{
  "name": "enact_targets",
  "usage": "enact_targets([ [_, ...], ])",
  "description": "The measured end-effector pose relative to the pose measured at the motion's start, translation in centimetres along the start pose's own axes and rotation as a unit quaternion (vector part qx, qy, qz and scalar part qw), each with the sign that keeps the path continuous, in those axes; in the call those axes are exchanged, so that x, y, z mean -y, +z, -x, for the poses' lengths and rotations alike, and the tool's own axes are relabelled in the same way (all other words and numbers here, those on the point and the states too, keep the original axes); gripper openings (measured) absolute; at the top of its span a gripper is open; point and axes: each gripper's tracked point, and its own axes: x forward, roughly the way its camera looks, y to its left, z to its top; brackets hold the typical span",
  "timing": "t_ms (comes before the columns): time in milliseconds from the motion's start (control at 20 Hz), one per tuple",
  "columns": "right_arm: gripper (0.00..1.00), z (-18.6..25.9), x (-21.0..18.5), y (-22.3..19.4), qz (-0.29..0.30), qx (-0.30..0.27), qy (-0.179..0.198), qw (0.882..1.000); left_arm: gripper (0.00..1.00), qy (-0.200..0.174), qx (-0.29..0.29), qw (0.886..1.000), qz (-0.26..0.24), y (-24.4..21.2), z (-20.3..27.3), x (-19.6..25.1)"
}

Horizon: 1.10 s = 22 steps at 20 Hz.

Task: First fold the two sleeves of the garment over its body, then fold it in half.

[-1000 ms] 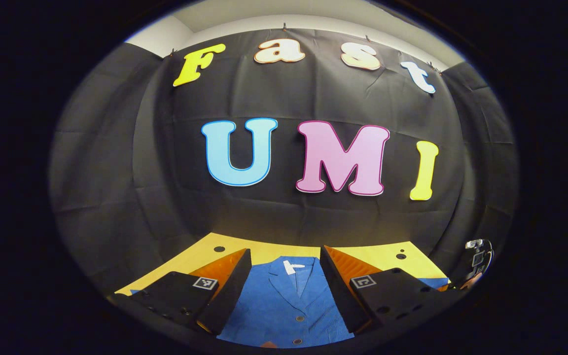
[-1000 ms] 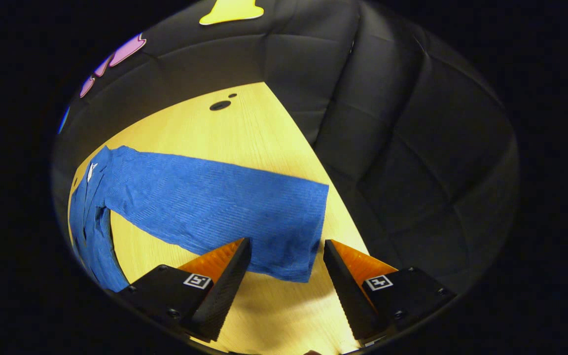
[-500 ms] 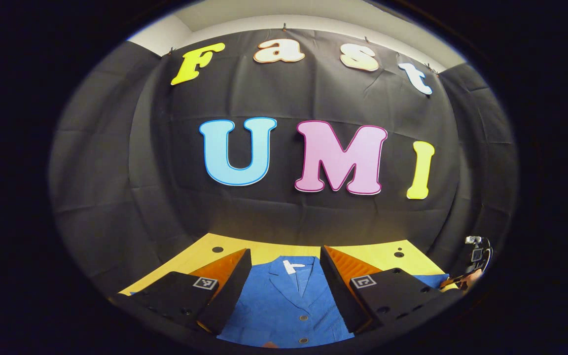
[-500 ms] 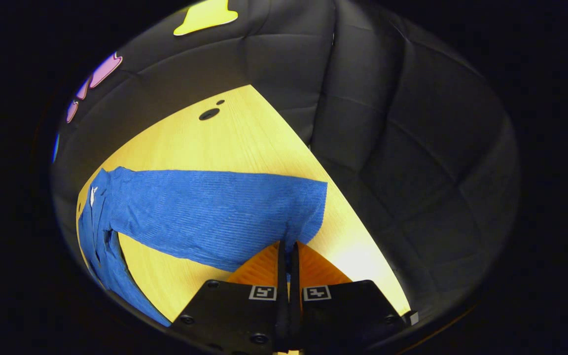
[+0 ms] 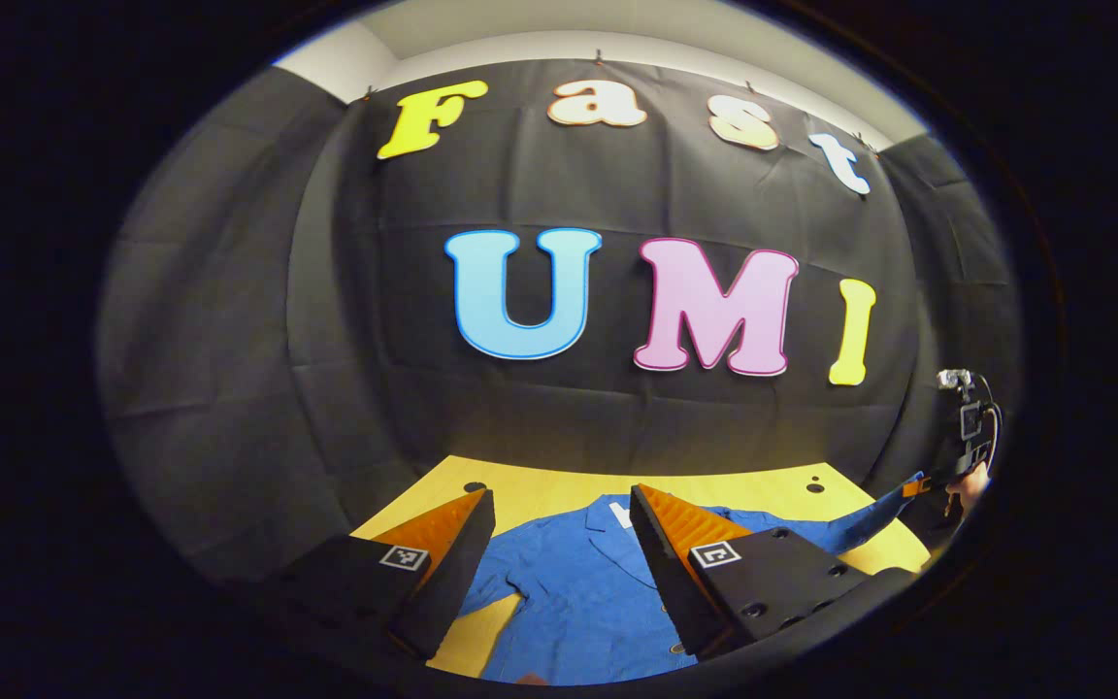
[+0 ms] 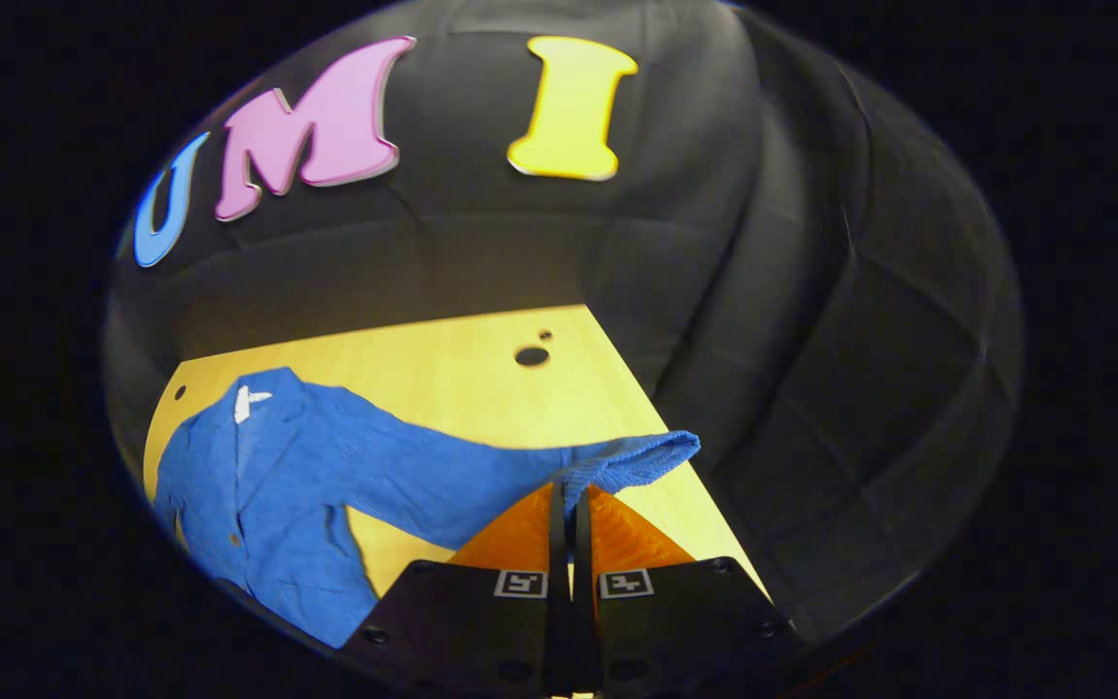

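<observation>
A blue buttoned shirt (image 5: 598,592) lies collar-up on the yellow table (image 5: 540,481). In the left gripper view my left gripper (image 5: 559,505) hangs open above the shirt's chest, nothing between its fingers. In the right gripper view my right gripper (image 6: 569,495) is shut on the cuff end of the shirt's sleeve (image 6: 452,476), which is lifted off the table, and the cuff (image 6: 641,456) flops past the fingers. The shirt body (image 6: 248,495) spreads at the left of that view. The right gripper (image 5: 918,485) also shows far right in the left gripper view, holding the raised sleeve (image 5: 860,519).
The table (image 6: 443,374) has small dark holes (image 6: 531,356) near its far corners. Black cloth walls close the booth at the back and on both sides. A hand (image 5: 967,485) holds the right gripper at the far right edge of the left gripper view.
The right gripper closed on the sleeve's end and has lifted it off the table, tilting its view up. The left gripper stayed open and shifted leftward.
</observation>
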Motion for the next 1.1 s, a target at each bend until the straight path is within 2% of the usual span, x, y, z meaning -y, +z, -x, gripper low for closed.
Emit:
enact_targets([
  [200,0.04,4.1,-11.6,8.6,0.041,0.066,0.063,0.995,0.81,0.021,0.006,0.999,0.028,-0.3,0.7,-4.5],
  [350,0.04,7.4,-21.3,14.0,0.084,0.126,0.122,0.981,0.8,0.043,0.012,0.998,0.04,-0.3,1.6,-8.0],
  [500,0.04,8.4,-31.2,14.5,0.088,0.118,0.183,0.972,0.8,0.074,0.008,0.996,0.043,-1.4,2.9,-11.6],
  [600,0.04,9.4,-38.0,12.8,0.103,0.102,0.22,0.965,0.8,0.101,-0.001,0.994,0.047,-2.3,4.0,-14.2],
  [750,0.04,8.1,-47.7,6.8,0.12,0.055,0.283,0.95,0.8,0.139,-0.018,0.989,0.05,-4.1,5.7,-17.5],
  [850,0.04,6.3,-52.7,1.7,0.132,0.011,0.32,0.938,0.8,0.166,-0.036,0.984,0.045,-6.0,7.0,-19.5],
  [950,0.04,3.9,-56.5,-2.9,0.14,-0.027,0.335,0.931,0.8,0.193,-0.062,0.978,0.045,-8.0,8.2,-21.3],
  [1100,0.04,1.9,-59.6,-7.6,0.131,-0.069,0.344,0.927,0.8,0.225,-0.084,0.969,0.052,-9.4,9.8,-23.1],
])
